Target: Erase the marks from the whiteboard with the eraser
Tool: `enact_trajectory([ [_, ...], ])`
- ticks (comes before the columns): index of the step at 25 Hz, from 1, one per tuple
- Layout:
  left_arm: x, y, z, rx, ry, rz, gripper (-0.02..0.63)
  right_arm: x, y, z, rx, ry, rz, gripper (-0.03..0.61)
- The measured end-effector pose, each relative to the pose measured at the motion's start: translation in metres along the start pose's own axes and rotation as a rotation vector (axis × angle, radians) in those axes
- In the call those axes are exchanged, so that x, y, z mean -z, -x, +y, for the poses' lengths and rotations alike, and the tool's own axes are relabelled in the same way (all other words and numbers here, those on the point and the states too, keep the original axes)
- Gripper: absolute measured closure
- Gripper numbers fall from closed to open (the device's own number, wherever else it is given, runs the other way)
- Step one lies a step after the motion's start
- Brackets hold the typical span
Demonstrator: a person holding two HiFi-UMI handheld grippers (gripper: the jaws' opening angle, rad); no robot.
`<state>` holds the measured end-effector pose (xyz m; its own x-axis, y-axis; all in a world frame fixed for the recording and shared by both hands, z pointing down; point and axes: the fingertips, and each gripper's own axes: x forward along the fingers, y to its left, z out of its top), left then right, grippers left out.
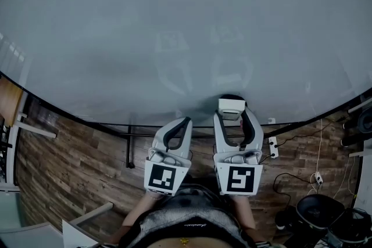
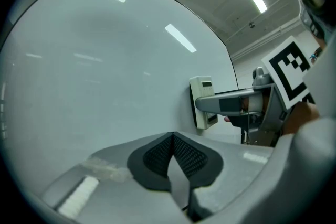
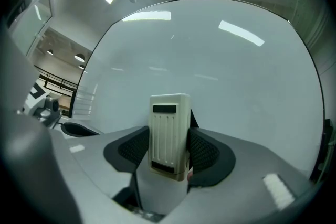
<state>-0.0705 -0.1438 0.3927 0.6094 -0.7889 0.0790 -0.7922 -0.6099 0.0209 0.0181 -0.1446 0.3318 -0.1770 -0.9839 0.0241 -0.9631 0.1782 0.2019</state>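
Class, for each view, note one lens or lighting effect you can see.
Head view: dim; the whiteboard has a bowed bottom edge. Left gripper view: ceiling-light streaks glare on the board; black fisheye corners. Right gripper view: similar glare; the eraser looks sharp.

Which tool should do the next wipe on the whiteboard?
Right. The right tool is clamped on the eraser, held up at the whiteboard. The left tool is shut with nothing between its jaws.
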Motion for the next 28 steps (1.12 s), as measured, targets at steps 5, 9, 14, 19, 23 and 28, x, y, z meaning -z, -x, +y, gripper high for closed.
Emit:
enact_trajectory([
  [5, 0.002, 0.003, -0.001, 0.002, 0.004, 0.002, 0.609, 0.0, 0.001, 0.0, -0.004, -0.005, -0.012, 0.337],
  [9, 0.003, 0.001, 0.0, -0.002, 0.007, 0.005, 0.609, 0.008, -0.001, 0.0, -0.014, -0.013, -0.006, 0.337],
  [14, 0.005, 0.002, -0.003, -0.001, 0.004, 0.017, 0.609, 0.027, 0.0, 0.003, -0.022, -0.028, 0.023, 0.337],
  [19, 0.011, -0.003, -0.003, 0.002, 0.011, 0.033, 0.609, 0.041, -0.005, 0.009, -0.046, -0.027, 0.055, 0.337],
  [23, 0.007, -0.002, -0.017, 0.01, 0.004, 0.023, 0.609, 0.038, 0.003, 0.014, -0.078, -0.017, 0.052, 0.337],
  [28, 0.002, -0.017, -0.036, 0.001, 0.005, 0.023, 0.609, 0.04, 0.006, 0.005, -0.128, -0.002, 0.062, 0.337],
])
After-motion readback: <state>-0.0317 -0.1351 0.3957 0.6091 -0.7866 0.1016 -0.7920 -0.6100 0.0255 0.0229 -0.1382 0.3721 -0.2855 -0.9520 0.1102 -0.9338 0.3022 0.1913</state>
